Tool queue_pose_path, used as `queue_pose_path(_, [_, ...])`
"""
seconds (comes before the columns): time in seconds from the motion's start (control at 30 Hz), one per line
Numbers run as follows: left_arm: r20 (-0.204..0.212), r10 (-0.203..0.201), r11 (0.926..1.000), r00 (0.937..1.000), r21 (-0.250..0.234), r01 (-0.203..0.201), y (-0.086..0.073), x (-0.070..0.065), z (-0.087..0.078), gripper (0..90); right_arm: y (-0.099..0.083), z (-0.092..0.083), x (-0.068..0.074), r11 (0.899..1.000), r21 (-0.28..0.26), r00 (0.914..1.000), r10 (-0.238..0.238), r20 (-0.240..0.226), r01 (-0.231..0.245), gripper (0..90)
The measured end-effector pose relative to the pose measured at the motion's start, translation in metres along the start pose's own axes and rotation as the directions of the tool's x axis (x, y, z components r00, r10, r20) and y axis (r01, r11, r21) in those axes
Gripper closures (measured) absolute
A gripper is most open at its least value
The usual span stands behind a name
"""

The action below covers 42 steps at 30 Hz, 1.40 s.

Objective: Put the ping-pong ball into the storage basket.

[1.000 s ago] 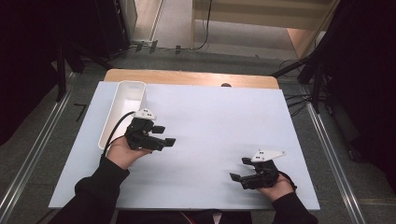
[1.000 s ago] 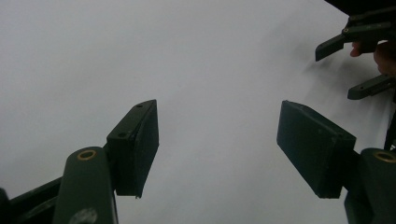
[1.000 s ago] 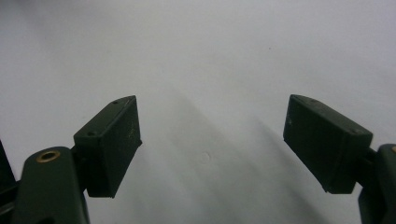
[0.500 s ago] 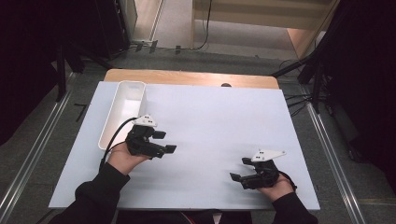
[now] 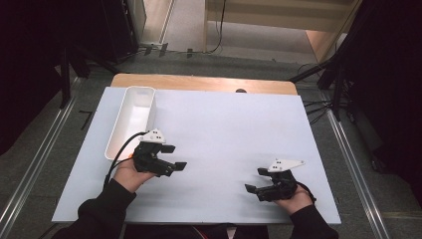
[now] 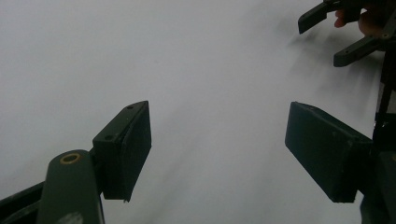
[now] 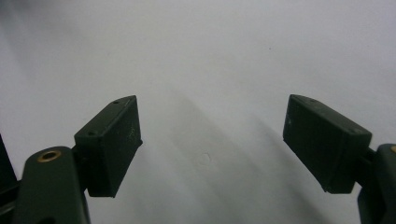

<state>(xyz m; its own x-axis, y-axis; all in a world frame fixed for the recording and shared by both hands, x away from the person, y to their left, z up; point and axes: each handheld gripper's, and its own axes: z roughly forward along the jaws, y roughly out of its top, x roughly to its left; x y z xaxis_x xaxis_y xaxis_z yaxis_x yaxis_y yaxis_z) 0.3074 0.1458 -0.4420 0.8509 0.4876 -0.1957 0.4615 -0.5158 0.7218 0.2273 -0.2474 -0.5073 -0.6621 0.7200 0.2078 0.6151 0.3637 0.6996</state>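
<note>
Left hand [image 5: 130, 174] half hidden under its left gripper [image 5: 174, 157], jaws just been widening with nothing between, drifted toward six o'clock from the white bin [image 5: 130, 119] at eleven, right gripper [image 5: 258, 180] agape and empty, unmoved at five o'clock on the white table [image 5: 229, 129].

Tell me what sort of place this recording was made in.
Probably a lab recording station: a white-covered wooden table holding a long white plastic bin, ringed by black stands, floor cables and dark curtains.
</note>
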Motion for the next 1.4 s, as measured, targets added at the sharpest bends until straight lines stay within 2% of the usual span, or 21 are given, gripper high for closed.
queue_pose_path(0.23, [-0.015,0.018,0.9998,0.9997,-0.006,-0.018,-0.006,-0.005,0.001,23.1,0.0,0.0,0.0,1.0,0.001,1.0,-0.001,0.003,0.001,18.0])
queue_pose_path(0.33, [-0.002,0.019,0.9997,0.9998,-0.016,-0.019,-0.009,-0.005,0.0,23.1,0.0,0.0,0.0,1.0,0.002,1.0,-0.002,0.005,0.002,18.1])
queue_pose_path(0.53, [0.015,0.048,0.9985,0.9987,-0.028,-0.048,-0.015,-0.006,0.0,23.0,0.0,0.0,0.0,1.0,0.002,1.0,-0.002,0.003,0.002,18.0])
queue_pose_path(0.73, [0.039,0.05,0.9986,0.998,-0.016,-0.05,-0.024,-0.005,-0.001,23.0,0.0,0.0,0.001,1.0,0.007,1.0,0.002,0.003,-0.002,18.1])
queue_pose_path(0.97, [0.026,0.084,0.9964,0.9961,0.005,-0.085,-0.032,-0.008,-0.001,23.0,0.001,-0.001,0.0,1.0,-0.015,1.0,0.003,0.007,-0.002,18.1])
queue_pose_path(1.17, [0.035,0.105,0.9935,0.9939,0.041,-0.106,-0.038,-0.009,-0.001,19.8,0.001,-0.001,0.0,1.0,-0.021,1.0,0.007,0.0,-0.007,18.1])
queue_pose_path(1.3, [0.044,0.112,0.9917,0.9927,0.059,-0.115,-0.042,-0.011,-0.002,19.8,0.001,-0.001,0.001,1.0,-0.023,1.0,0.001,-0.001,-0.001,18.1])
queue_pose_path(1.4, [0.046,0.103,0.9925,0.9936,0.062,-0.106,-0.045,-0.011,-0.004,19.8,0.002,-0.001,0.001,1.0,-0.024,1.0,0.007,-0.002,-0.007,18.1])
